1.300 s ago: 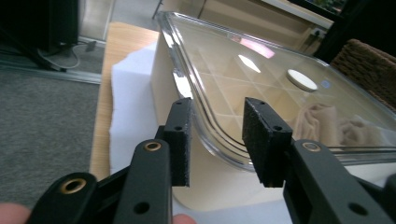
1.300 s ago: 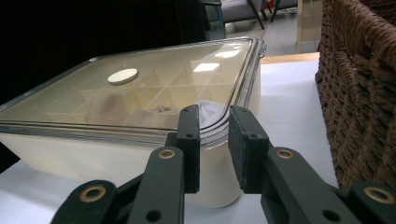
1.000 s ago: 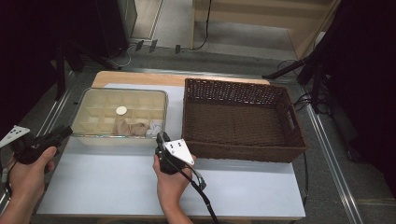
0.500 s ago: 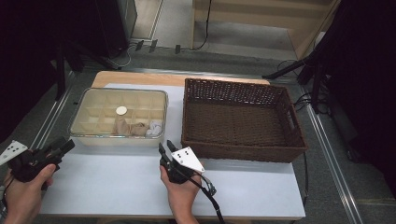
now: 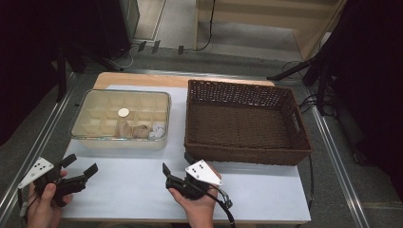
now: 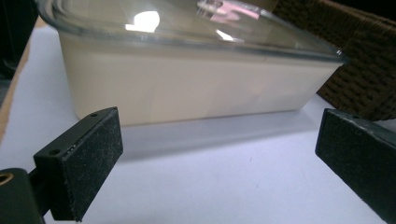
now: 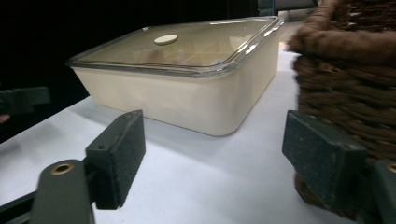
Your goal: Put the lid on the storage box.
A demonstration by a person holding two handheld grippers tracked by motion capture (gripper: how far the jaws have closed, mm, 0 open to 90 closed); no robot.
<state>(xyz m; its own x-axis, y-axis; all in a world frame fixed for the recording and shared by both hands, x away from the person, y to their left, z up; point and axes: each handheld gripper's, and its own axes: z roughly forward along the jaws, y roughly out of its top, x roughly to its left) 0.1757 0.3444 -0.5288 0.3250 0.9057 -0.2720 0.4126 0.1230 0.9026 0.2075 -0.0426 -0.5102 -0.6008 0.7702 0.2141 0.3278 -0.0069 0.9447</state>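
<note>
While both tools idle at the table's six-o'clock edge, nothing begun: left gripper [image 5: 80,167] and right gripper [image 5: 175,169] spread wide, grasping nothing. Lidded compartment box [image 5: 120,118] untouched at ten o'clock, trinkets inside; wicker basket [image 5: 247,154] at two o'clock, bare.

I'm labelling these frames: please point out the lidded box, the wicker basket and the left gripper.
lidded box [image 5: 95,137]: high view, its front wall.
wicker basket [image 5: 247,154]: high view, its front wall.
left gripper [image 5: 81,166]: high view, midway between its jaw tips.
</note>
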